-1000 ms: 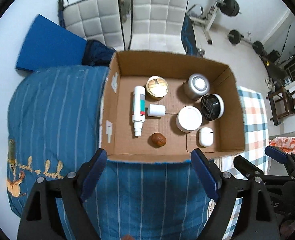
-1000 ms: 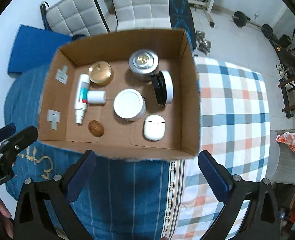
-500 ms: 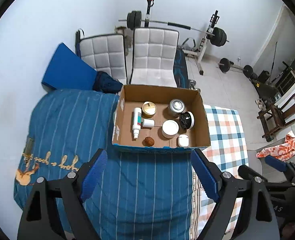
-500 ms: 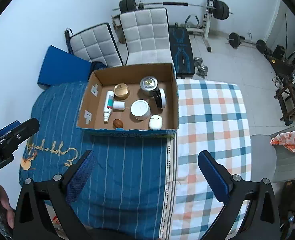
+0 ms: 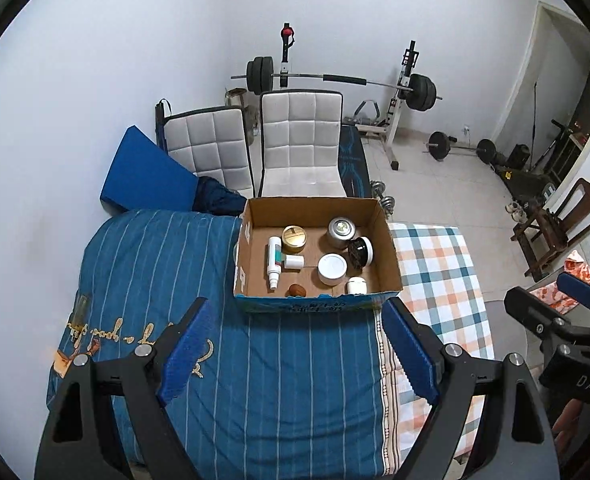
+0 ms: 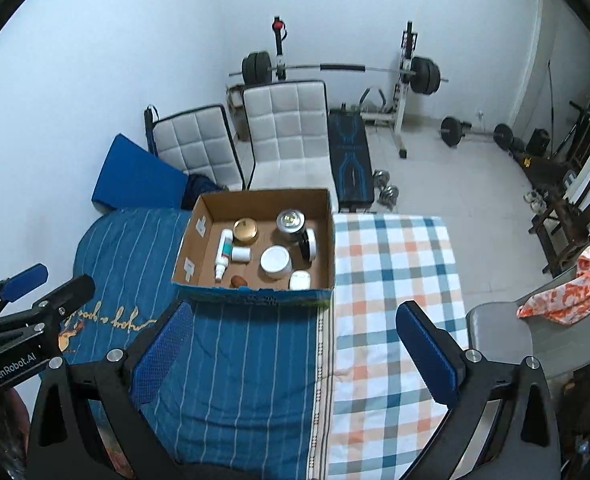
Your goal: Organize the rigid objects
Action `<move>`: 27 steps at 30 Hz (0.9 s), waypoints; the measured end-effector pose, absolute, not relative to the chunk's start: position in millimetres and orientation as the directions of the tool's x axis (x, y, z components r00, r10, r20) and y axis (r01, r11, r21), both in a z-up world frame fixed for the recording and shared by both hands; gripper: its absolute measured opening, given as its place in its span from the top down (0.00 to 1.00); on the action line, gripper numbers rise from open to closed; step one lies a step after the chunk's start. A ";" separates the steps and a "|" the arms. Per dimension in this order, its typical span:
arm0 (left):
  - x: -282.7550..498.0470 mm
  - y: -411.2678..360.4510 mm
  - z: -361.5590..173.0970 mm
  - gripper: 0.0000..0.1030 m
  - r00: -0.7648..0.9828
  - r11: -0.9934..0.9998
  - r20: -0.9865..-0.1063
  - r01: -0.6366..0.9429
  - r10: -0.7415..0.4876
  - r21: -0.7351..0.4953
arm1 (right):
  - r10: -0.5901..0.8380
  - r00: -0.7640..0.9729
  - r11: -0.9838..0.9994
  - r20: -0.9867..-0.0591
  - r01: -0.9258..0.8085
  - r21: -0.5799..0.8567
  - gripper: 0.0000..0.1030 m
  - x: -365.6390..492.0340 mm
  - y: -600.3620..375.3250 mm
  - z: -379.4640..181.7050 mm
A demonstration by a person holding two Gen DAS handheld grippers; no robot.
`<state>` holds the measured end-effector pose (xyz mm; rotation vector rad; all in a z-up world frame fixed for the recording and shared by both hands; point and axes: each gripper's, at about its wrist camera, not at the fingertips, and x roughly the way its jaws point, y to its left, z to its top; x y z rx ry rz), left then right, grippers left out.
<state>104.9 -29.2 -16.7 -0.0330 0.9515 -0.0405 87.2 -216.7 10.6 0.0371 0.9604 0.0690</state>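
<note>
I read both sets of tongs, left [image 5: 293,354] and right [image 6: 295,350], as spread apart with nothing between the blue pads, held high above the bed [image 5: 255,380]. The cardboard box [image 5: 387,240] sits on the bed at 12 o'clock from the left tongs and at 11 o'clock from the right. Inside it: spray bottle [image 5: 274,261] lying flat at 9 o'clock, gold tin [image 5: 294,238] beside it, silver tin [image 5: 340,232] at 1 o'clock, white jar [image 5: 332,268] mid-box, brown nut [image 5: 296,291] and earbud case [image 5: 356,285] along the near wall.
</note>
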 end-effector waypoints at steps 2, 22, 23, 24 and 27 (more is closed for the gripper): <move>102.3 -29.4 -14.7 0.17 0.584 0.999 -0.810 0.021 -0.052 -0.049 | 0.065 0.580 0.998 -0.812 -0.038 0.053 0.00 82.8 -217.8 16.9; 93.2 -24.7 -9.2 0.17 0.600 0.999 -0.799 -0.002 -0.042 -0.054 | 0.052 0.598 0.999 -0.800 -0.026 0.045 0.00 73.6 -217.9 25.4; 93.3 -24.5 -9.5 0.17 0.599 0.999 -0.800 -0.001 -0.042 -0.054 | 0.050 0.600 0.999 -0.798 -0.023 0.046 0.00 73.4 -217.8 24.9; 93.3 -24.5 -9.6 0.17 0.598 0.999 -0.801 -0.001 -0.042 -0.053 | 0.047 0.602 0.999 -0.797 -0.018 0.046 0.00 73.1 -218.2 24.9; 92.2 -24.4 -8.7 0.17 0.599 0.999 -0.800 0.003 -0.043 -0.052 | 0.042 0.604 0.999 -0.796 -0.011 0.044 0.00 73.0 -218.8 24.2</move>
